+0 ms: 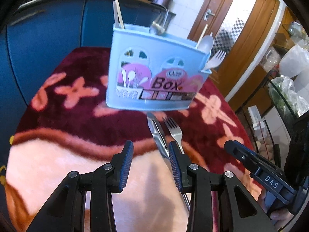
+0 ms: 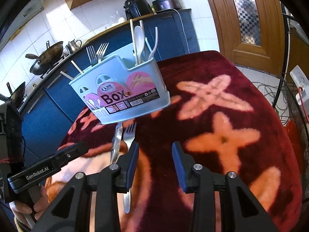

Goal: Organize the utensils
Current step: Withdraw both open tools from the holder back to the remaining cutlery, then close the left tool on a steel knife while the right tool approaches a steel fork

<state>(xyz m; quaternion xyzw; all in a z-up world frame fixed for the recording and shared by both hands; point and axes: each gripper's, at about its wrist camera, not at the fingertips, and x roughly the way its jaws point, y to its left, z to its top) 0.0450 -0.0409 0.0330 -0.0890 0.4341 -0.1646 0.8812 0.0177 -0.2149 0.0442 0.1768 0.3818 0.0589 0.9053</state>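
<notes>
From the left wrist, the left tool (image 1: 151, 155) hangs over the tabletop with its blue-padded fingers spread wide and nothing between them; just past its right finger lie a steel table knife (image 1: 157, 133) and a steel fork (image 1: 174, 132), side by side on the dark red blanket with pink flower shapes (image 1: 63, 90). Both run near to far, the fork's tines and the knife's tip pointing away toward the pale blue plastic cutlery box (image 1: 154, 73), which stands just beyond them and already carries chopsticks, forks and a white spoon. The right tool (image 1: 234, 148) shows at the right edge. From the right wrist, the right tool (image 2: 155, 161) is likewise wide and empty, the fork (image 2: 129, 135) beside its left finger, the knife (image 2: 116, 143) just left of that, the cutlery box (image 2: 123, 89) far behind them. To lift the fork cleanly, I would judge it best to close across the narrow handle, square to its long axis, low against the soft pile, and clear of the knife lying so near.
</notes>
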